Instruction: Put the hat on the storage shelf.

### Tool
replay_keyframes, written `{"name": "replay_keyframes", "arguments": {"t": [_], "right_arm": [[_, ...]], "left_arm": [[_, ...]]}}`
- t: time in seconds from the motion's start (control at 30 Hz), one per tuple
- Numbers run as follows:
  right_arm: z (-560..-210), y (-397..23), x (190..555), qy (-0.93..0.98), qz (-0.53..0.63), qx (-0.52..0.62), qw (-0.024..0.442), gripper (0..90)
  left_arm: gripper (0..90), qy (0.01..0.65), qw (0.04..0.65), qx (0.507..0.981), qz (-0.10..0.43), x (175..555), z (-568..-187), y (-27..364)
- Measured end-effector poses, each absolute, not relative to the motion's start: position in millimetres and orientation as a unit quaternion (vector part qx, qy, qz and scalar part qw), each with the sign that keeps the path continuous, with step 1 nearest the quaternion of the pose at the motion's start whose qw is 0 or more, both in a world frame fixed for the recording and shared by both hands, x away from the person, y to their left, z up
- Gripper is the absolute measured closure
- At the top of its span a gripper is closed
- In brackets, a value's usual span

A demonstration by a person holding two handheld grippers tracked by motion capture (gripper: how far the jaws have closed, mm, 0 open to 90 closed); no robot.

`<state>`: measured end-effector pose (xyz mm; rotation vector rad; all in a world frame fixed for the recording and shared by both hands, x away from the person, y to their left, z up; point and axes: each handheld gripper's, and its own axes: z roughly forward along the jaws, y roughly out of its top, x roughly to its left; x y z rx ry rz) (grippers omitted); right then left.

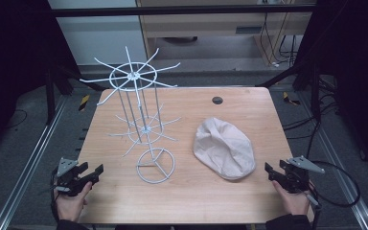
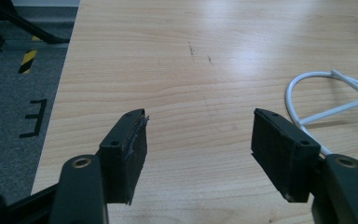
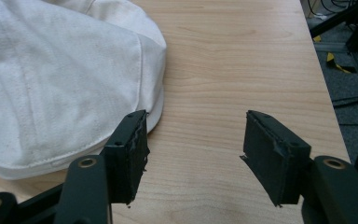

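The cap (image 1: 224, 147) lies flat on the table (image 1: 182, 201), right of the wire rack (image 1: 141, 124), its long axis running from far-left to near-right. The right gripper (image 1: 274, 173) sits just beside its near-right brim, jaws spread and empty. The left gripper (image 1: 92, 175), also spread and empty, is well apart beyond the rack's base. Bare wood lies between the 2 grippers

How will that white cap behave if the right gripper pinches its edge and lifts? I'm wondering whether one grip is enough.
The cap looks like soft cloth, creased and slumped flat, so it will probably droop from the pinch point. It seems light, so one grip likely holds. The stitched brim beside the open right gripper may be stiffer, a firmer spot to pinch.
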<state>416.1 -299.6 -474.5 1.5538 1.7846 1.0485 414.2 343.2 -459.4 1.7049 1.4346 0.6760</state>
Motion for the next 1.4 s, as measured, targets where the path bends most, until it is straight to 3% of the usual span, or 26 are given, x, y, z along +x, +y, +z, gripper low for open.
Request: {"name": "replay_keyframes", "arguments": {"t": [0.3, 0.87, 1.4], "right_arm": [[-463, -293, 413, 0.681, 0.391, 0.554, 0.277, 42.3], [-430, -261, 409, 0.713, 0.413, 0.5, 0.265, 45.2], [-407, -241, 418, 0.736, 0.419, 0.471, 0.248, 43.5]], "left_arm": [[36.5, 0.564, 0.386, 0.679, 0.268, 414, -460, 342], [29.0, 0.575, 0.375, 0.675, 0.27, 417, -465, 343], [24.5, 0.577, 0.365, 0.679, 0.27, 419, -466, 344]]}}
